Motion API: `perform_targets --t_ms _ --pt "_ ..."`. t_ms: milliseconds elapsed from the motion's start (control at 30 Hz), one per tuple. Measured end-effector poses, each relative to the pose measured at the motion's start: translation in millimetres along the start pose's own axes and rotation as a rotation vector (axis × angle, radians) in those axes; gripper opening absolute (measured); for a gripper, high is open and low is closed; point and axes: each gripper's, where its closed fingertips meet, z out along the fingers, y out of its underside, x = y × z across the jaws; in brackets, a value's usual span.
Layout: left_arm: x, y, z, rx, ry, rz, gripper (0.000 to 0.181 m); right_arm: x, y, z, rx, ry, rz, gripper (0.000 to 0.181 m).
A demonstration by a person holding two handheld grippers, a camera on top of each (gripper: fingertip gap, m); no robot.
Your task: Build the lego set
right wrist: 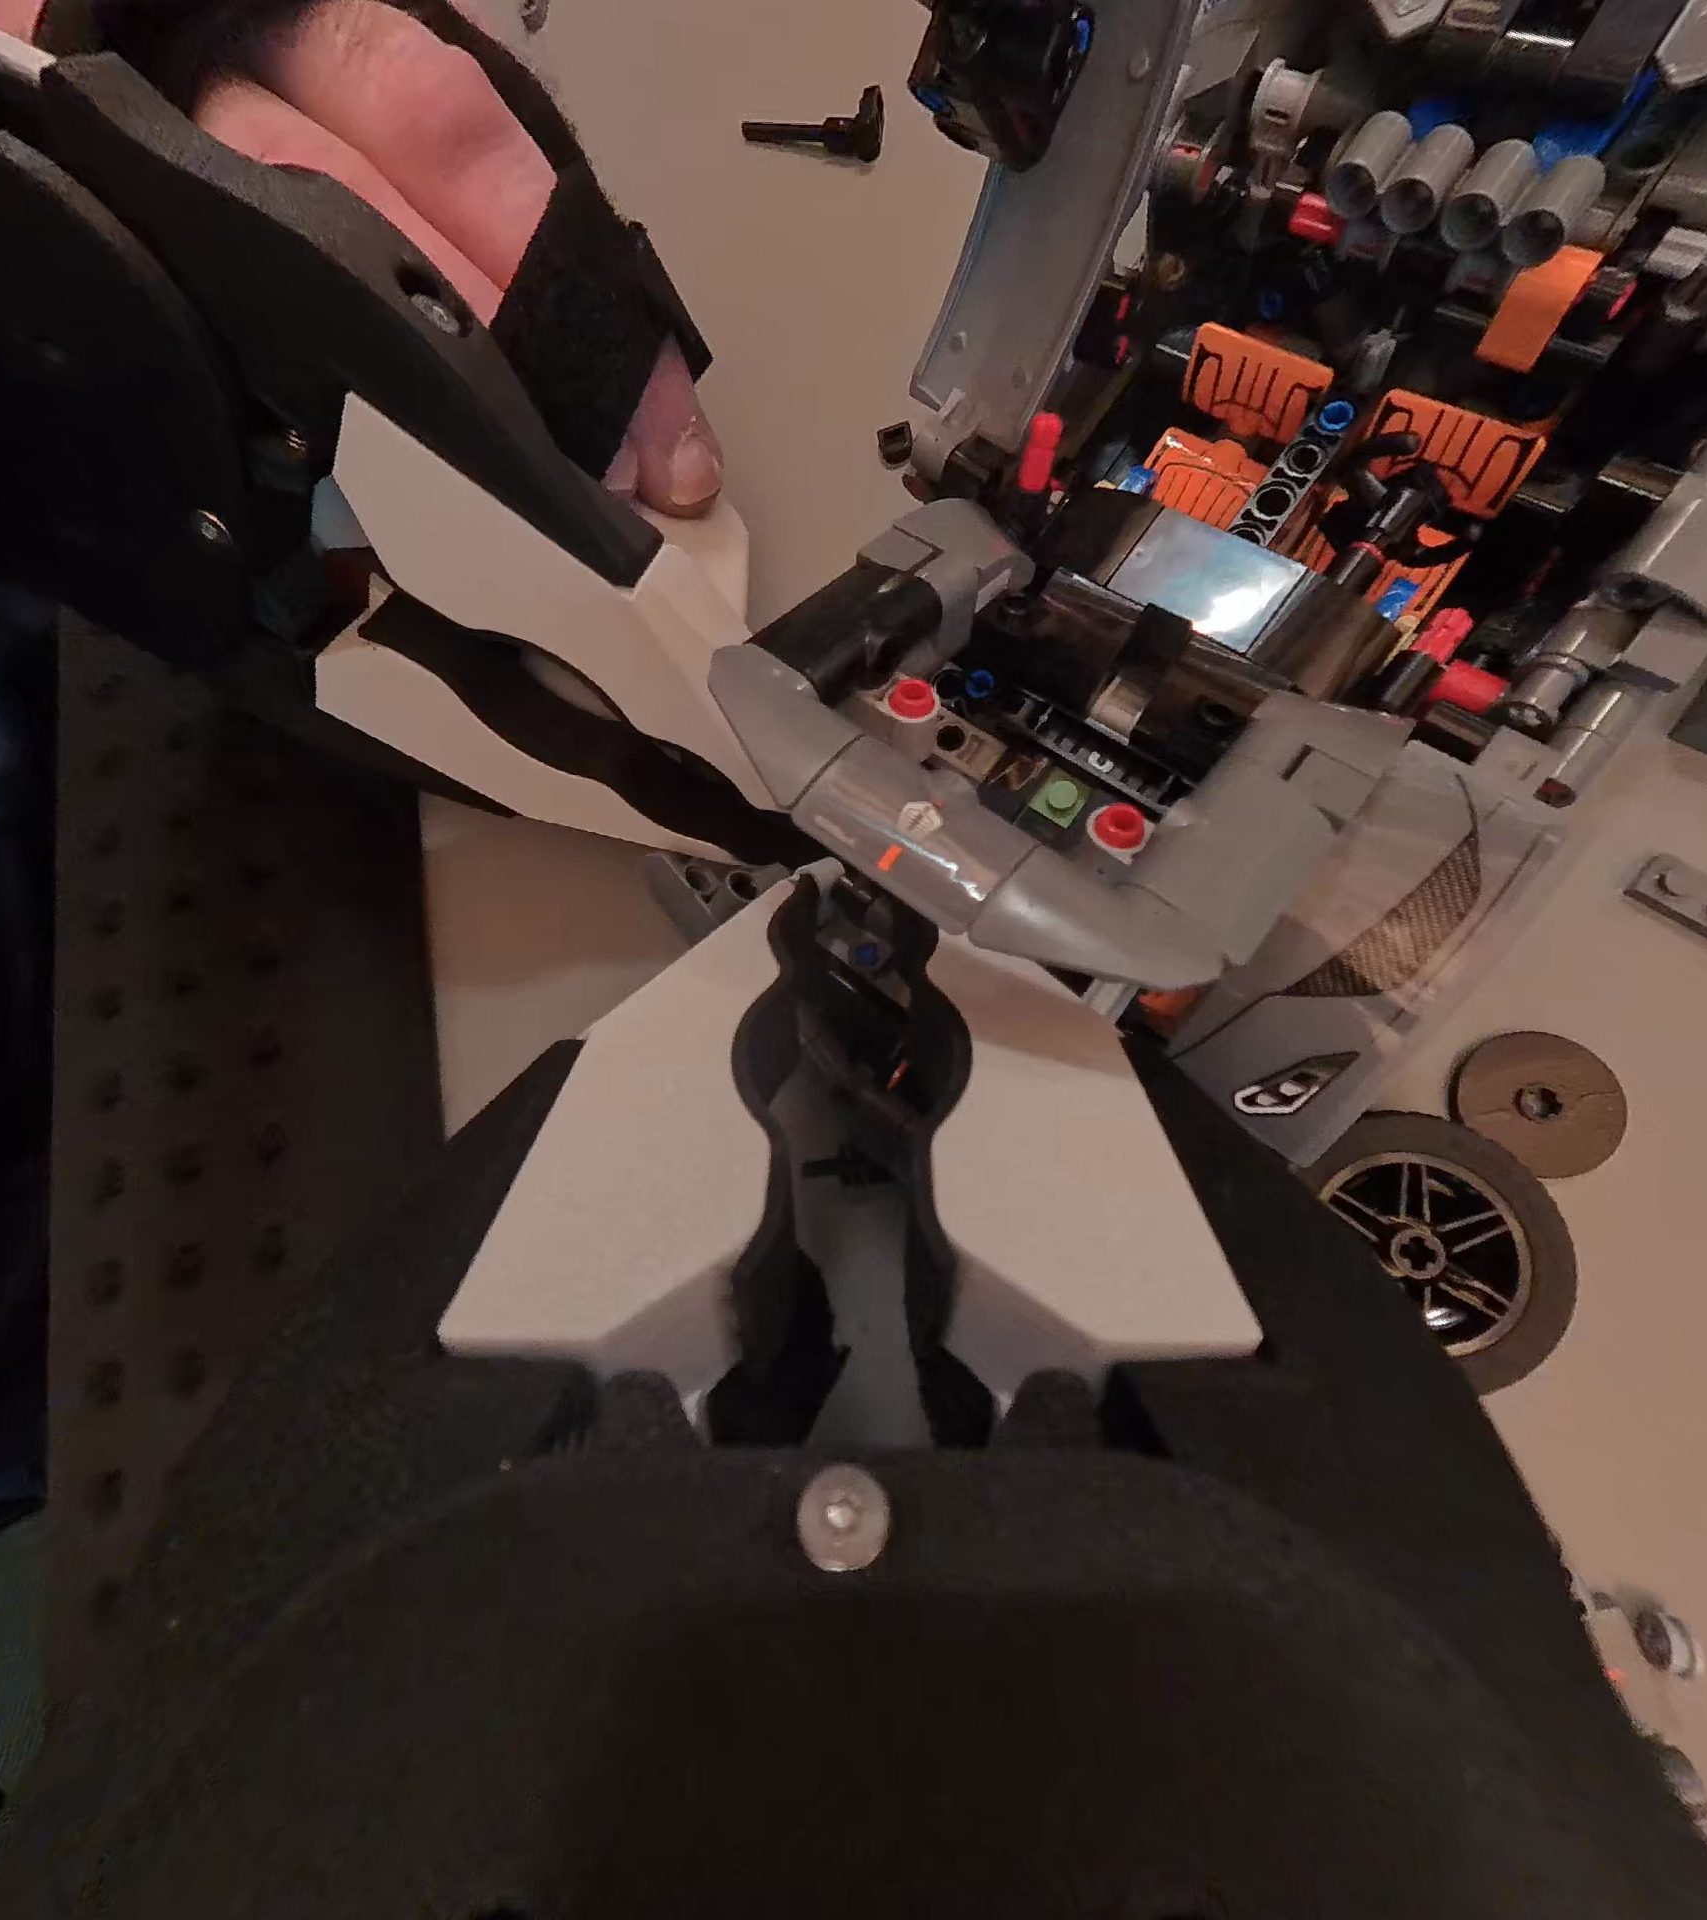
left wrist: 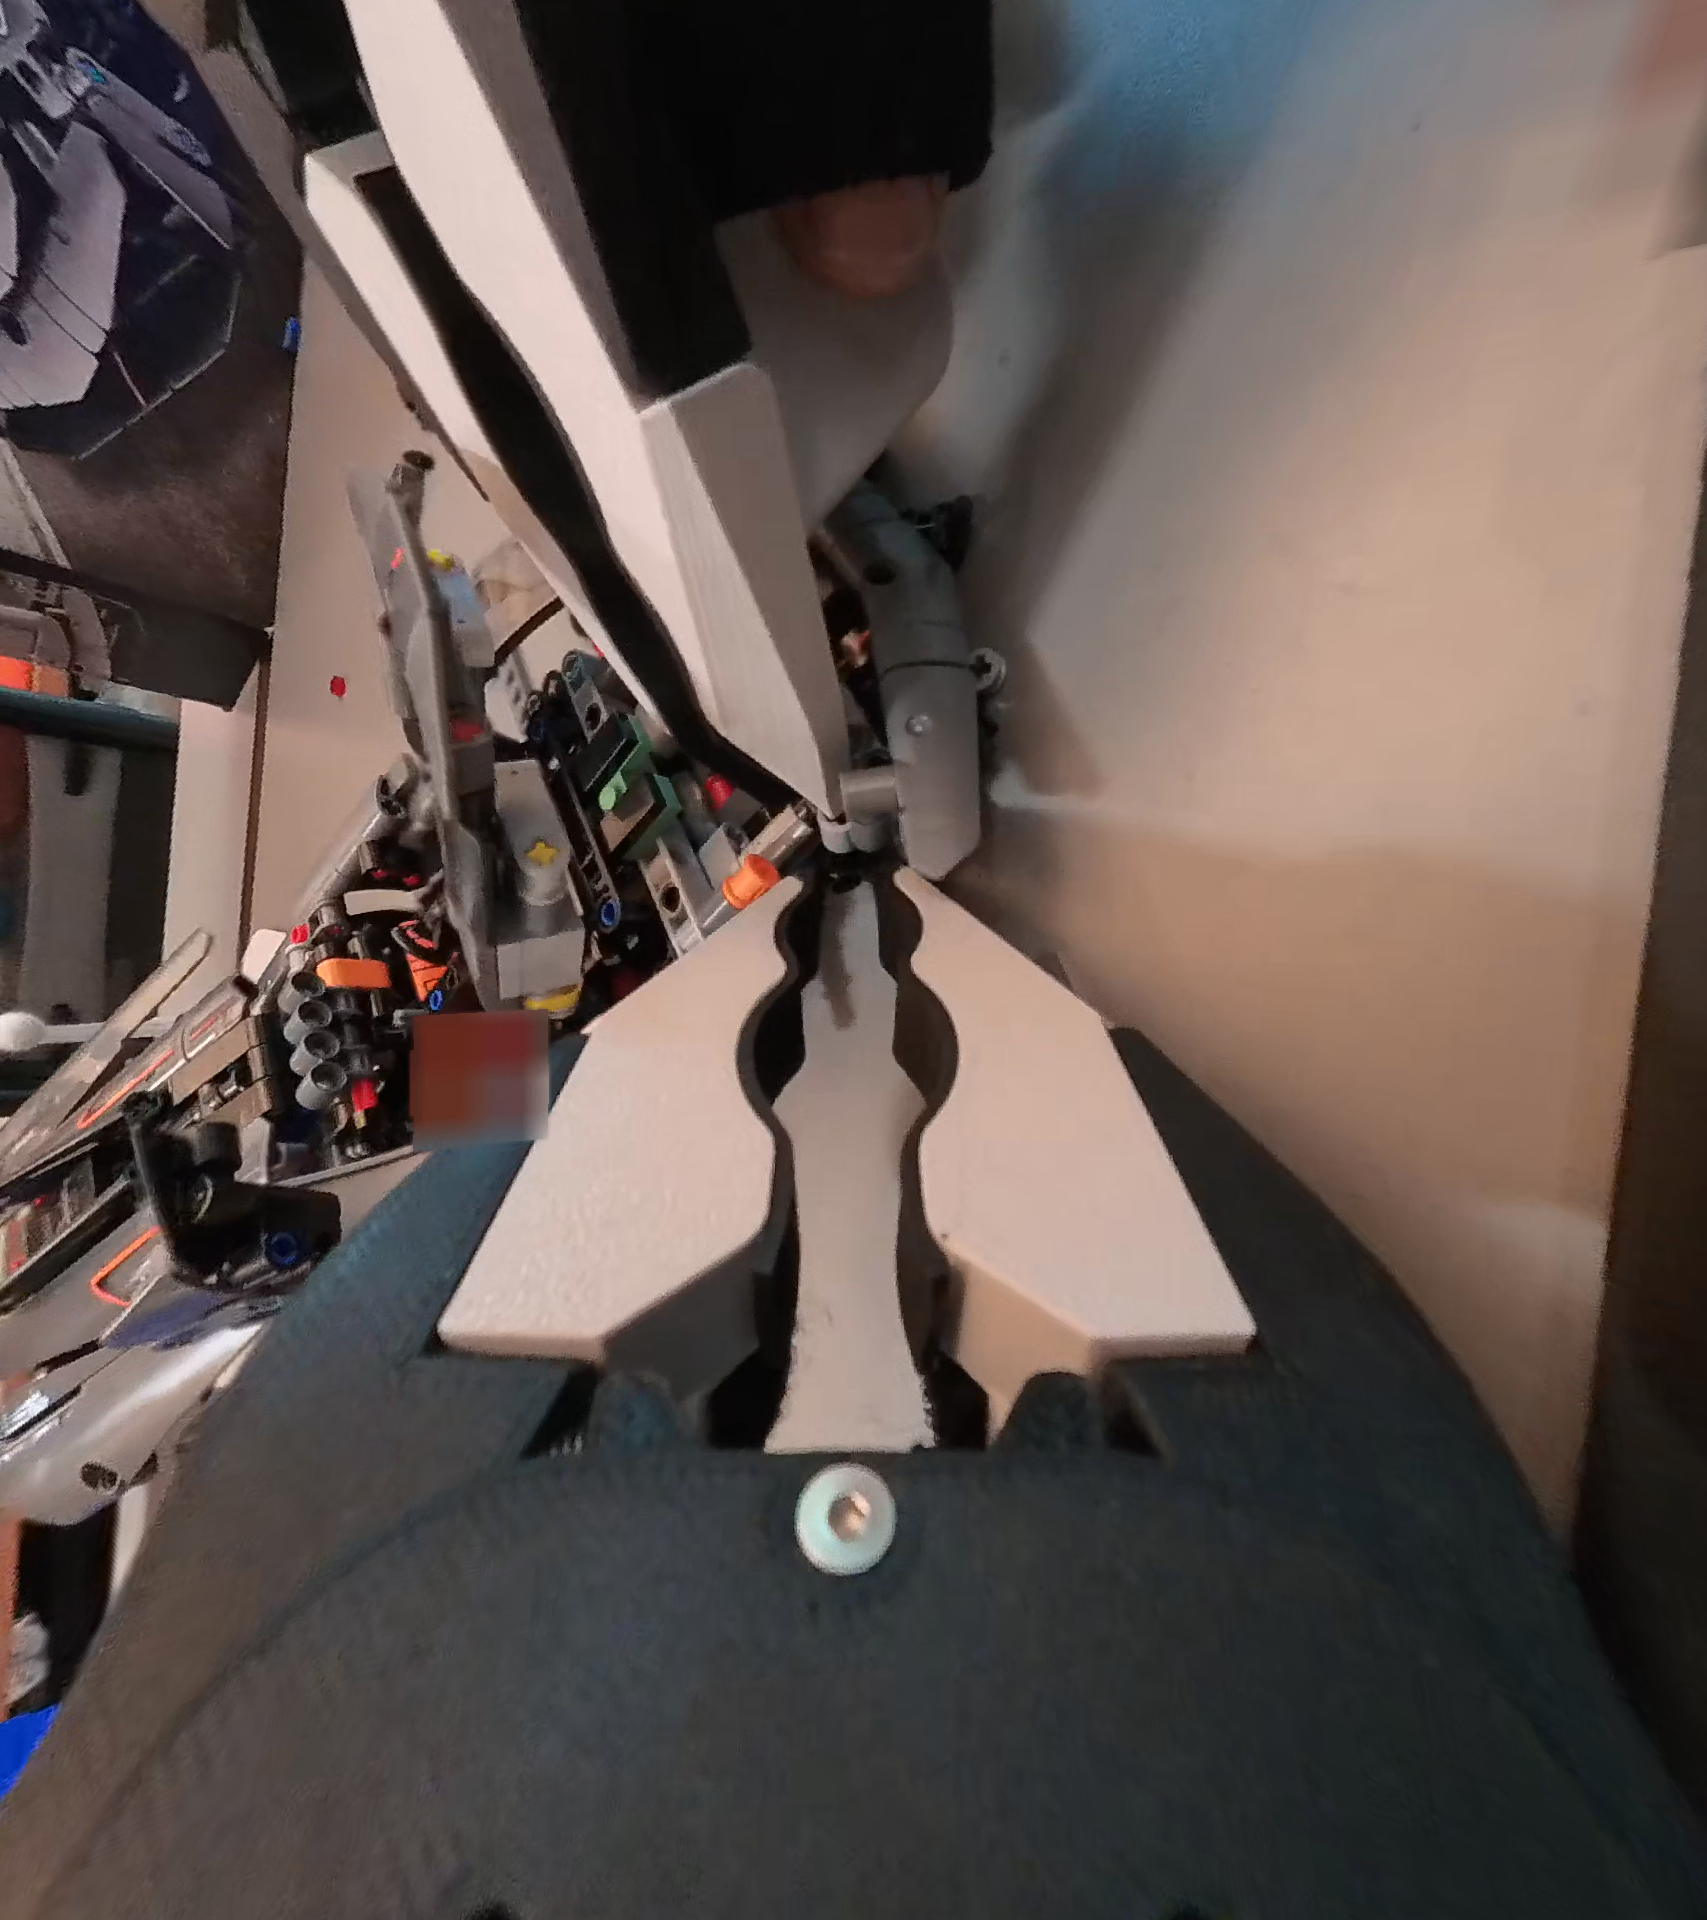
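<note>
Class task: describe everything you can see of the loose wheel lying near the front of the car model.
The wheel shows only in the right wrist view. It has a black tyre, rubber by the look of it, around a black multi-spoke rim edged in a pale metallic tone, with a cross-shaped axle hole at the hub. It lies on the light table, spoke face up, apparently unmounted, beside the grey front bumper of the car model. A brown flat disc lies just beyond it. Neither claw touches it; the right claw's black mount hides its left edge.

White-fingered grippers (right wrist: 833, 883), dark mounts (one silver screw each)
</note>
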Motion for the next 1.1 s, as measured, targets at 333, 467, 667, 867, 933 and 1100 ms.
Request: perform_targets --t_ms 333,467,667,867,933,1100 --pt "-1.8 1.1 1.3 -0.037 0.006 -0.010 0.005 -0.5 -0.4 0.5 0.001 -0.004 0.015 0.012" --pt "-1.4 0.9 1.2 -0.023 0.067 -0.110 0.004 -0.5 -0.5 0.2 0.004 -0.005 0.021 0.012" --pt "-0.7 0.6 0.9 -0.014 0.105 -0.171 0.004 -0.4 0.5 -0.9 -0.001 0.018 -0.033 0.012" --pt "-0.1 0.4 0.4 -0.001 0.162 -0.257 0.004 -2.3 0.1 -0.6 -0.004 0.041 -0.093 0.010" --pt "0.0 0.3 0.2 0.002 0.174 -0.278 0.004 -2.7 -0.1 -0.5 -0.009 0.052 -0.115 0.010" --pt "0.3 0.1 0.1 0.013 0.211 -0.338 0.004 -3.8 0.0 -0.4 -0.011 0.074 -0.169 0.009"
